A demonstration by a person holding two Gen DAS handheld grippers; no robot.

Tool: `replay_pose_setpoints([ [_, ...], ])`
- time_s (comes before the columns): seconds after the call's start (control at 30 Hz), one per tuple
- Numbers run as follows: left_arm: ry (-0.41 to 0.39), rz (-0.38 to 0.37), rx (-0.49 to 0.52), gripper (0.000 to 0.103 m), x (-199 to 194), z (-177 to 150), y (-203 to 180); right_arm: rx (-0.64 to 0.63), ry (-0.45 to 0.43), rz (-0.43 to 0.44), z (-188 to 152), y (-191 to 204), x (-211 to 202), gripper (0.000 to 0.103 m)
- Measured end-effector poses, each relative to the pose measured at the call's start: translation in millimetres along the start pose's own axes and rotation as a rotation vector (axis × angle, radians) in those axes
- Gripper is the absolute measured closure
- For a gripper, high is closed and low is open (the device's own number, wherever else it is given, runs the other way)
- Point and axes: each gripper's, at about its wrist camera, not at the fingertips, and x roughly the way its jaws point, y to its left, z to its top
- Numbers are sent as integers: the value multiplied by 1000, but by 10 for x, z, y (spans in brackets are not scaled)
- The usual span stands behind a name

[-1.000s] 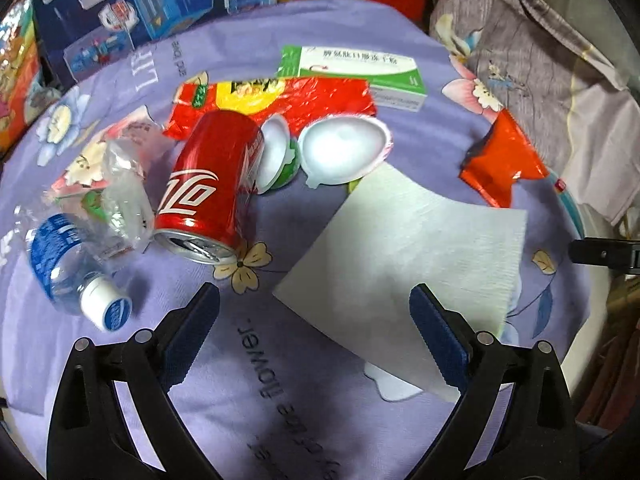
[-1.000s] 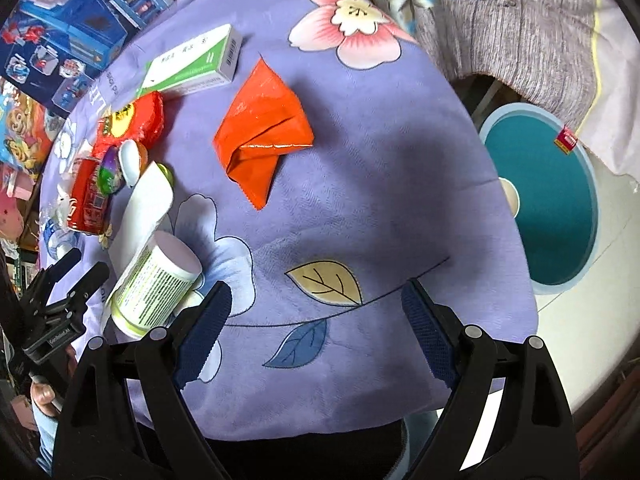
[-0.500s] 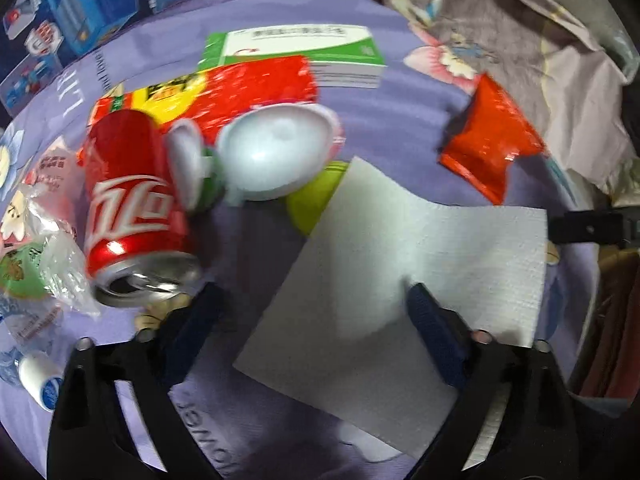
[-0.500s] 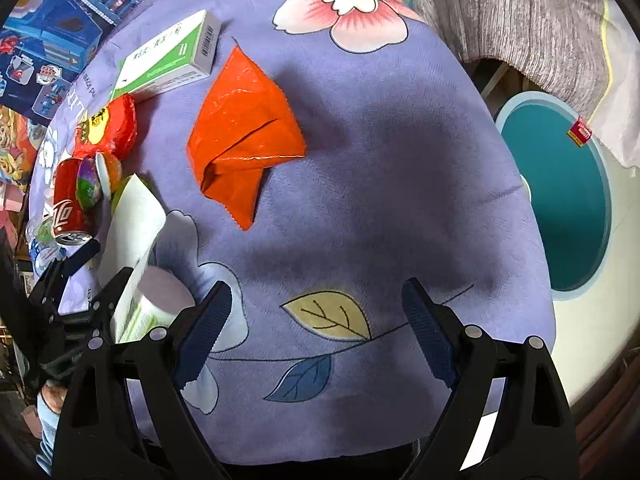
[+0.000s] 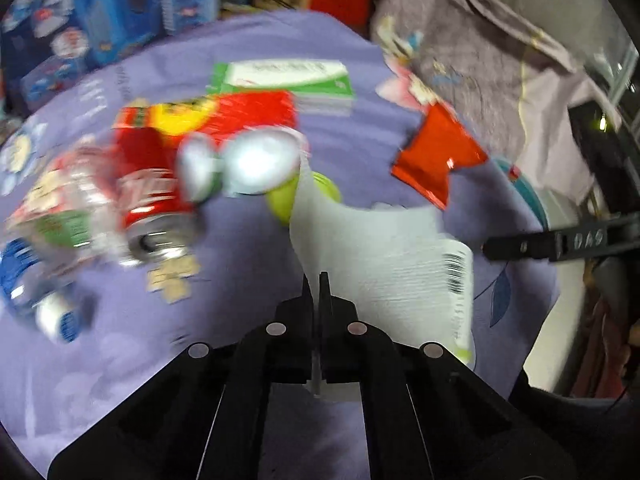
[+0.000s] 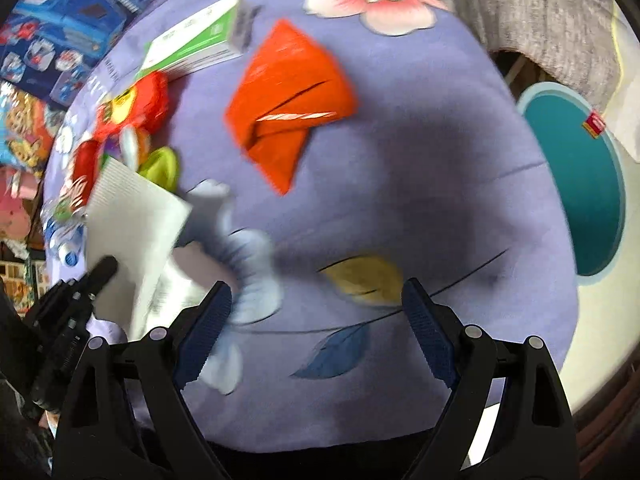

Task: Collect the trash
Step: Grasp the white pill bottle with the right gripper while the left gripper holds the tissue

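Fingers of the left gripper [image 5: 319, 280] are pressed together on the near edge of the tissue [image 5: 372, 240], and the sheet stands up from the cloth [image 6: 400, 184]. The right gripper [image 6: 316, 312] hangs wide open with nothing between its fingers, above the cloth near the table edge.

To do this step well, I think the tissue should be lifted straight up and slowly, because only a thin edge is pinched and it may tear or slip. A white bottle [image 5: 460, 280] lies just under the sheet, perhaps touching it; the blur makes this unsure.

On the left the can [image 5: 152, 208] and the cups [image 5: 256, 164] are crowded. The right side is more free, with only the orange wrapper [image 6: 288, 112], and the teal bin [image 6: 576, 184] is beyond the table edge.
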Motion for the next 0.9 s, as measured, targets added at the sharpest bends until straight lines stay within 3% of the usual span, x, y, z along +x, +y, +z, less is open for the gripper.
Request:
replay_pose_setpoints([
  [0.13,-26,35,-51,101,-251,-153,232,-45,16,55,-78,299,13,20],
  [0.47,60,4,-143,98,-244,-655,574,-68,57,113,-160,748,253,20],
  [0.53,70,4,-166,87,-242,-693,628,-82,62,109,-154,861,306,20],
  [0.57,72,12,-172,70,-243,-706,647,-84,74,117,-148,889,340,20],
  [0.6,72,15,-177,46,-245,-723,657,-87,91,128,-151,934,395,20],
  [0.67,58,16,-189,31,-264,-739,667,-102,108,129,-179,1000,469,20],
  [0.7,55,10,-187,30,-272,-742,662,-113,98,119,-195,1010,464,25],
  [0.73,58,2,-179,29,-261,-737,634,-141,66,114,-197,1045,427,49],
  [0.77,63,0,-172,27,-245,-729,606,-158,56,123,-190,1075,402,54],
  [0.9,88,8,-101,20,-138,-672,394,-171,-7,88,-136,1031,250,55],
])
